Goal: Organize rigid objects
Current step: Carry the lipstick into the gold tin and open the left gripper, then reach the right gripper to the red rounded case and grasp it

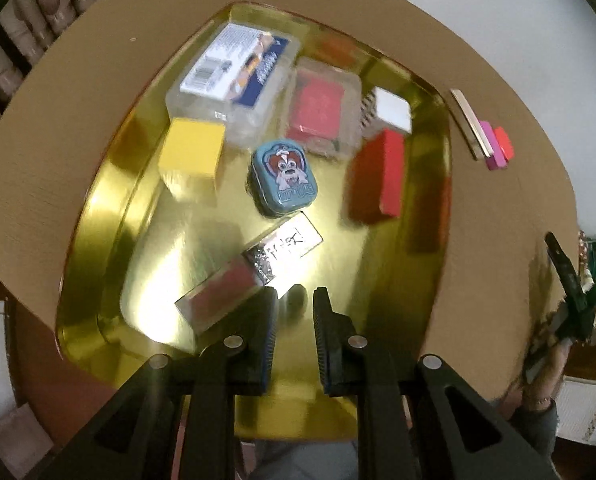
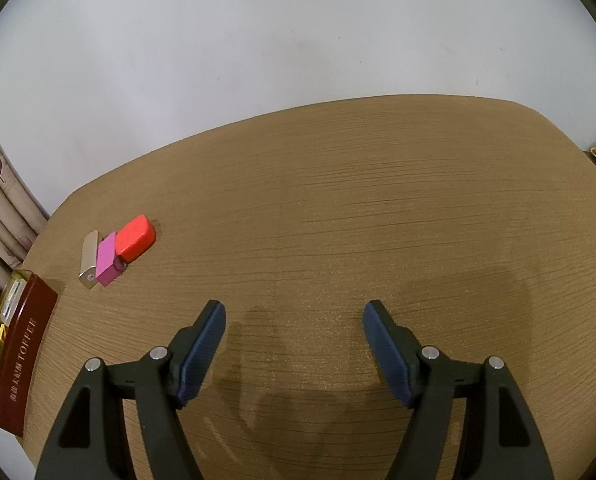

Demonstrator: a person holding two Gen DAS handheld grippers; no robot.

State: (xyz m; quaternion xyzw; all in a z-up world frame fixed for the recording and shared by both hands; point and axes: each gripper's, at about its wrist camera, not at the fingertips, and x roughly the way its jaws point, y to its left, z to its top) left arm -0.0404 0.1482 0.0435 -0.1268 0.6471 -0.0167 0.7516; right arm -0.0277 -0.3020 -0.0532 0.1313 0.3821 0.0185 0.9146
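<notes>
Three small blocks, beige bar point(image 2: 89, 259), pink slab point(image 2: 109, 258) and red-orange rounded block point(image 2: 135, 237), are laid touching on the wooden table point(image 2: 378, 208), beside the gold metal tray point(image 1: 426, 216). Left gripper point(image 1: 295, 294) is narrowly parted, empty, over the tray; right gripper point(image 2: 294, 310) is spread wide, empty.

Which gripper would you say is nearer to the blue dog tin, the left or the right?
Left. The left gripper hovers just short of the blue dog tin in the tray; the right gripper is over bare table.
</notes>
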